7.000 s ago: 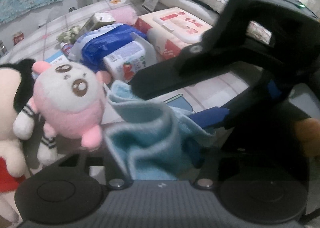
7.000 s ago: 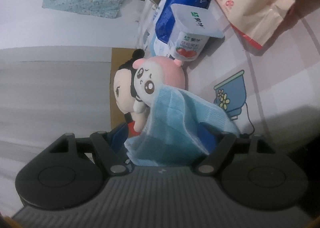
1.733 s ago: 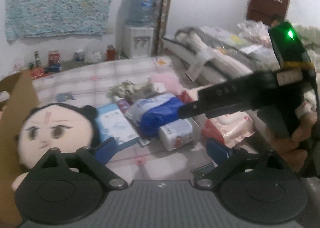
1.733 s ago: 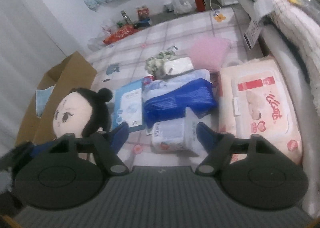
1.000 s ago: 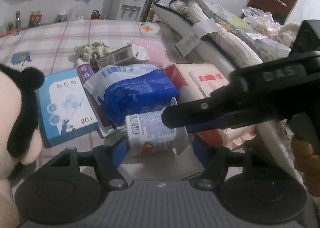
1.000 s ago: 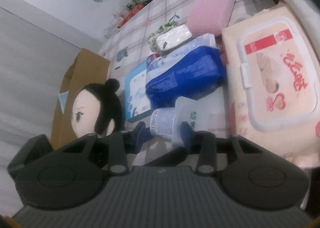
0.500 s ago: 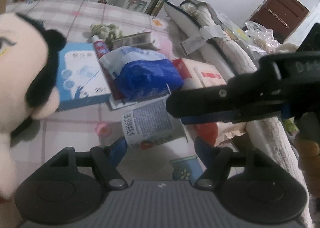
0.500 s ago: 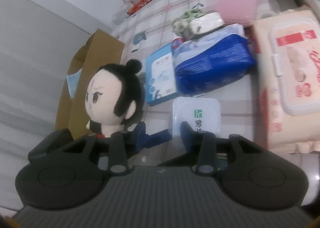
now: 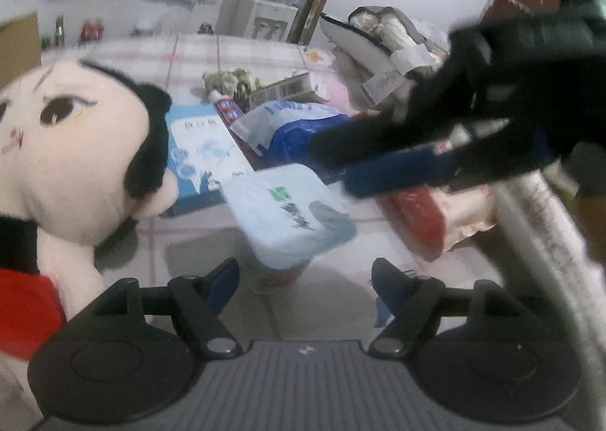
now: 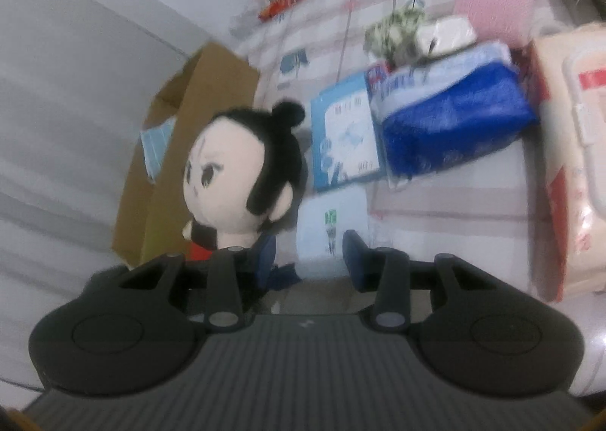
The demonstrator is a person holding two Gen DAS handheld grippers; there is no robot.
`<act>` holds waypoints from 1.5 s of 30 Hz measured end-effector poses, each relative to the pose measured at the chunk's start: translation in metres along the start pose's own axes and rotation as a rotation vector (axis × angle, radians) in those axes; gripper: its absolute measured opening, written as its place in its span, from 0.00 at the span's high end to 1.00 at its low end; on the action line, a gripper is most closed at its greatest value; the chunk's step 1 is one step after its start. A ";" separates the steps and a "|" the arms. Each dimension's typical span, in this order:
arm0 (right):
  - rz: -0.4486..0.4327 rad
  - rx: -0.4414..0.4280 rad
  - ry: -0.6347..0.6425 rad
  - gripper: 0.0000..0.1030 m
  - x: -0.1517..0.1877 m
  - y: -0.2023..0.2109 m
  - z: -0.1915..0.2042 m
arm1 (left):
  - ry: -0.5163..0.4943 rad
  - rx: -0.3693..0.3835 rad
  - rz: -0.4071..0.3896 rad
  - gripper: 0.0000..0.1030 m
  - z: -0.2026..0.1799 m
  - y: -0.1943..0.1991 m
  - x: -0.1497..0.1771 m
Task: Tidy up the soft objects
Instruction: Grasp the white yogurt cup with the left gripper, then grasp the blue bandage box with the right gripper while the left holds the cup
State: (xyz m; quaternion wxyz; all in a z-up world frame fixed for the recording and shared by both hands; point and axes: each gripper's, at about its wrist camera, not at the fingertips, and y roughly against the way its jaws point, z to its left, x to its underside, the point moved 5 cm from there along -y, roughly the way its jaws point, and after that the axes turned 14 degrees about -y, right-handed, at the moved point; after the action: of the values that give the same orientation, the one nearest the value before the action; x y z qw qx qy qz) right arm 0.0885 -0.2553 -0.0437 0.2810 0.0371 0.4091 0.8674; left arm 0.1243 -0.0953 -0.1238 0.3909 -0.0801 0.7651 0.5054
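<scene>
Two changes matter here. First, the blue cloth [image 10: 153, 150] that both tools clamped 7 s ago is out of your fingers; a blue piece now shows at the cardboard box [image 10: 181, 150], far left of the right gripper [image 10: 310, 255]. That item looks done, probably. Second, the cup [image 9: 291, 211] lay on its side 1 s ago and now stands lid-up. It's just ahead of the left gripper [image 9: 306, 279], roughly centred btwn its pads, and the lid also sits btwn the right pads in the right-wrist view. Left fingers are spread wide w/ nothing in them. Right fingers are drawn about halfway in around the lid, but blur hides contact, so can't tell if they pinch it. The cup's rigid, not a soft thing, so I'd read this as clearing it aside. The doll [image 9: 75, 150] is the soft item left out. It sits upright, left of your left pad, touching nothing of either tool, w/ the box behind it. The blue pack [image 10: 450, 124] lies farther ahead of both fingertips, untouched.
</scene>
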 end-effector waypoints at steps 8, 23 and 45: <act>-0.086 0.011 -0.027 0.60 -0.016 0.011 -0.020 | -0.178 -0.168 0.004 0.25 -0.013 -0.012 -0.007; 0.060 -0.058 -0.130 0.60 -0.003 -0.017 -0.035 | -0.206 -0.214 0.031 0.50 -0.016 -0.021 -0.013; -0.047 0.182 0.387 0.26 -0.039 -0.063 0.029 | -0.183 -0.246 0.036 0.51 -0.010 0.008 0.012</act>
State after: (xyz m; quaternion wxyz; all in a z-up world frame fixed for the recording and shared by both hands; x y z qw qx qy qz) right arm 0.1584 -0.2241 -0.0640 0.2128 -0.1143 0.5329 0.8110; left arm 0.1067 -0.0964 -0.1249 0.4371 -0.0674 0.6598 0.6075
